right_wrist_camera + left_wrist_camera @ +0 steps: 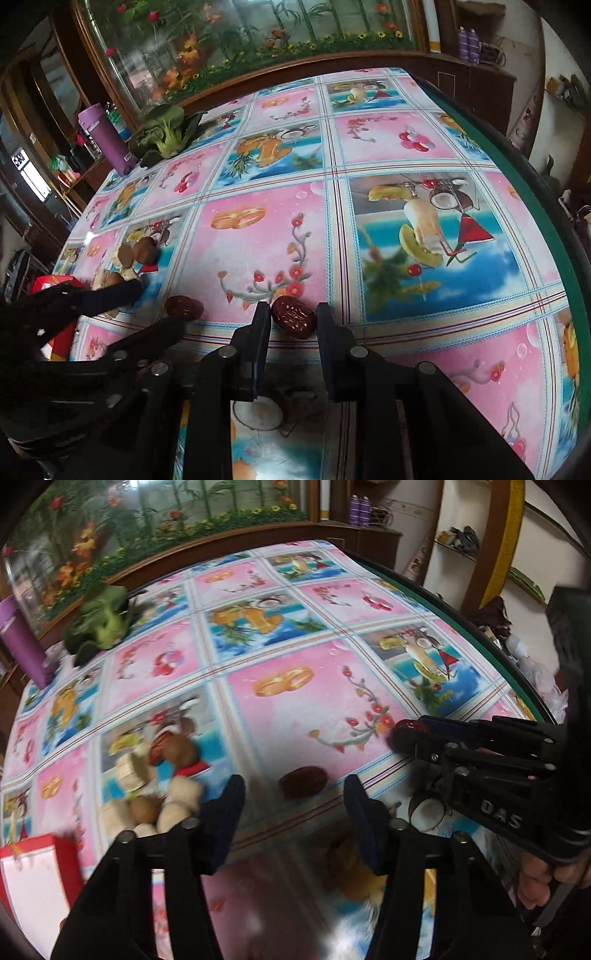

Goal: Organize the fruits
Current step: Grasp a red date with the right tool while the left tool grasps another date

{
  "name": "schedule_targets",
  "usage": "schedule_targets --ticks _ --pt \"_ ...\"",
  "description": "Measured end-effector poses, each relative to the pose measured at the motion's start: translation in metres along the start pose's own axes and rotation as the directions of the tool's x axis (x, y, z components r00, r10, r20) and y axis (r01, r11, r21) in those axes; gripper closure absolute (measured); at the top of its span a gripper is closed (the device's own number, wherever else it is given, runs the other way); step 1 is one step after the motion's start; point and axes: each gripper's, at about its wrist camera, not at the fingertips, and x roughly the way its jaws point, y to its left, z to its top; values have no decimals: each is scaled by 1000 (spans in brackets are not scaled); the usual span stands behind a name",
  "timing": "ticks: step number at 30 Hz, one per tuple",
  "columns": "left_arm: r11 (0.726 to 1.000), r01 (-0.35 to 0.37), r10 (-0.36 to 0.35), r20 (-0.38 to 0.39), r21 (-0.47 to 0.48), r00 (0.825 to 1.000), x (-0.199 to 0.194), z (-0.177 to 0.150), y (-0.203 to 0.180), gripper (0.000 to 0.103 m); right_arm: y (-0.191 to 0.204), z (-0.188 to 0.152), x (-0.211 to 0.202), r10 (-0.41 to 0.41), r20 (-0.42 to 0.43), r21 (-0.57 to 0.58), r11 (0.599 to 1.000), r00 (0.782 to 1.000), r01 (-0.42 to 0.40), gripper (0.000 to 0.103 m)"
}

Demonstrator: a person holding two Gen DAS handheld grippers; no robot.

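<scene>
Left wrist view
Left gripper: fingers spread wide apart, holding nothing, low over the tablecloth.
Red date: dark, wrinkled, lying on the cloth between and just beyond the two fingertips, touching neither.
Right gripper: enters from the right; a red date shows at its tip, though the fingers' spacing is unclear from this side.
Fruit pile: brown and pale pieces heaped to the left of the left gripper, blurred.
Red box: near left corner.
Green vegetable: far left, beside a purple bottle.

Right wrist view
Right gripper: fingers on either side of a second red date; the left finger looks to touch it, a thin gap shows at the right one, so a firm clamp cannot be told.
First red date: on the cloth to the left, between the left gripper's open fingers.
Fruit pile: further left, near the table's edge.
Green vegetable: far left, next to the purple bottle.
</scene>
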Motion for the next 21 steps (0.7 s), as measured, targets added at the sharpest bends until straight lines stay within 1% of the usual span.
schedule_targets --ticks 2,3,4,5,6,10,12,15,18,21 --pt "1000 10 -10 -20 7 1000 9 1 -3 58 -1 0 -2 7 5 5 1000 1000 -7 79" --pt "1000 18 -18 -27 6 999 12 1 -3 64 -2 0 -3 13 3 8 1000 1000 -13 79" --pt "1000 21 -21 -32 4 999 15 0 -4 67 -2 0 -2 21 -2 13 1000 1000 -21 79" --pt "1000 23 -23 -24 1 999 16 -1 -3 67 -3 0 -2 27 -6 17 999 1000 -27 79" --pt "1000 24 -24 -17 0 1000 16 -1 -3 70 -3 -1 -2 31 -10 19 999 999 -31 79" --pt "999 42 -42 -6 -13 999 17 -1 -2 70 -2 -1 1 48 -23 23 999 999 -47 79" --pt "999 39 -39 -2 -15 999 15 -3 -3 70 -2 0 2 49 -23 23 999 999 -48 79" --pt "999 33 -33 8 -42 999 9 -9 -2 70 -1 -1 1 52 -14 22 998 999 -51 79" --pt "997 26 -23 40 -76 999 -6 -16 1 70 3 0 -3 46 19 2 999 999 -46 79" --pt "994 -4 13 84 -108 996 -33 -28 7 70 9 -1 -5 76 29 -10 997 997 -75 79"
